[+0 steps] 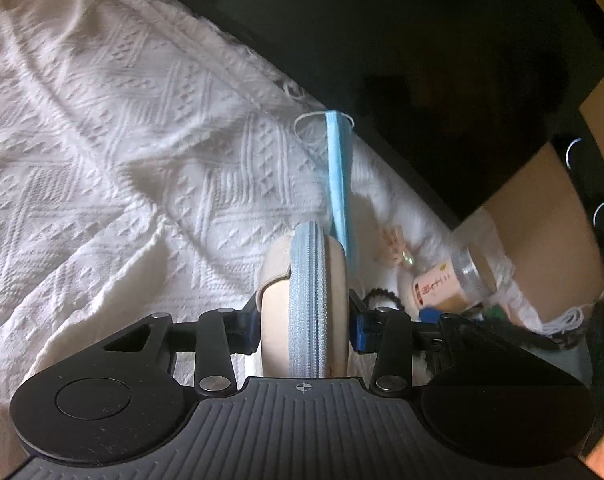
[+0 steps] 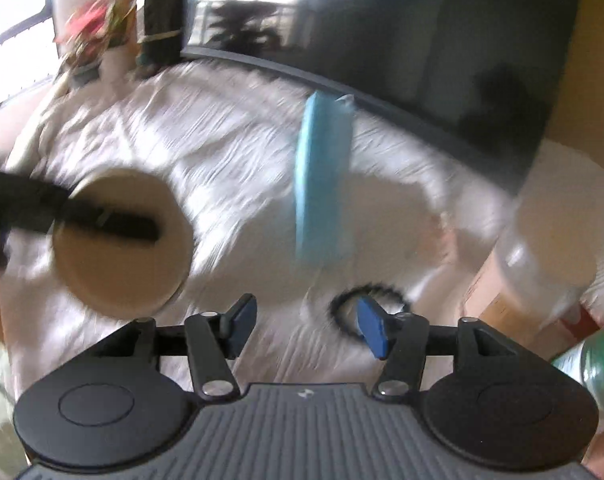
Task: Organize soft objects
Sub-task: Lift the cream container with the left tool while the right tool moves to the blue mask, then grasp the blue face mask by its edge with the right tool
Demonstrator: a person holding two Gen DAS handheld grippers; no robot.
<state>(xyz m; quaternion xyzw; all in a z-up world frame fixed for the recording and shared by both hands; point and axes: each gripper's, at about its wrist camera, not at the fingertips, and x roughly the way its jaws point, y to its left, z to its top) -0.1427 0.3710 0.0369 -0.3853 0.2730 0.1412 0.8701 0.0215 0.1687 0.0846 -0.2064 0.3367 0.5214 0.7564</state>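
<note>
The right wrist view is smeared by motion blur, so edges there are soft and small details cannot be read; the left wrist view is sharp but its upper right is filled by a dark panel (image 1: 441,60) that hides whatever lies beyond the cloth's far edge. The left claw (image 1: 303,312) is clamped on a round beige pouch (image 1: 302,300) with a pale blue zipper band running around its rim, held edge-on between the fingers so its faces are mostly hidden; in the right wrist view the same pouch (image 2: 122,240) shows as a tan disc with a dark finger across it. The right claw (image 2: 302,330) stands open with nothing between its blue pads (image 2: 371,332). A light blue face mask (image 1: 337,176) lies folded lengthwise on the white textured cloth (image 1: 122,140) covering the worktop, its white ear loops at the far end near the dark panel. A black hair tie (image 2: 369,300) lies just beyond the right claw, partly covered by one pad. A clear jar (image 1: 453,276) with a printed label lies tipped at the right, partly cut off behind the left claw's arm.
</note>
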